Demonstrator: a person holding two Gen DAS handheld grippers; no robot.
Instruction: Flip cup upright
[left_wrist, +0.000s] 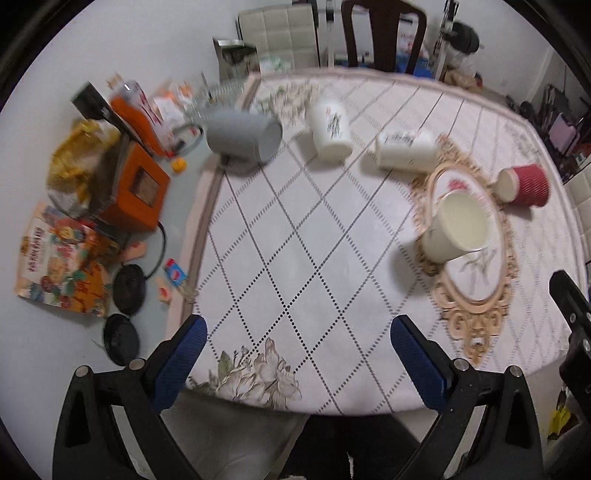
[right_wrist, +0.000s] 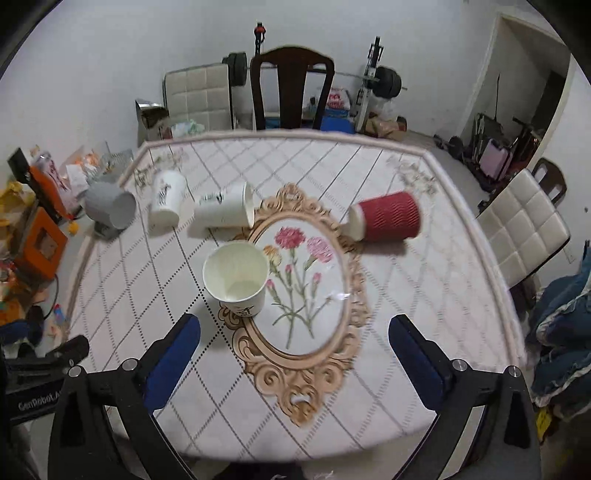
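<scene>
A cream paper cup (right_wrist: 236, 280) stands upright, mouth up, at the left edge of the oval flower motif; it also shows in the left wrist view (left_wrist: 458, 229). A grey cup (left_wrist: 243, 136) (right_wrist: 110, 208), two white printed cups (left_wrist: 330, 127) (left_wrist: 406, 149) (right_wrist: 166, 201) (right_wrist: 225, 210) and a red ribbed cup (left_wrist: 524, 184) (right_wrist: 388, 218) lie on their sides farther back. My left gripper (left_wrist: 297, 336) is open and empty above the near table edge. My right gripper (right_wrist: 293, 334) is open and empty, just in front of the upright cup.
The table (right_wrist: 443, 295) has a patterned white cloth. Boxes, bags and black lids (left_wrist: 127, 282) litter the floor at left. A dark wooden chair (right_wrist: 291, 88) stands behind the table, a white padded chair (right_wrist: 524, 225) at right. The other gripper's body (left_wrist: 576, 332) shows at the left view's right edge.
</scene>
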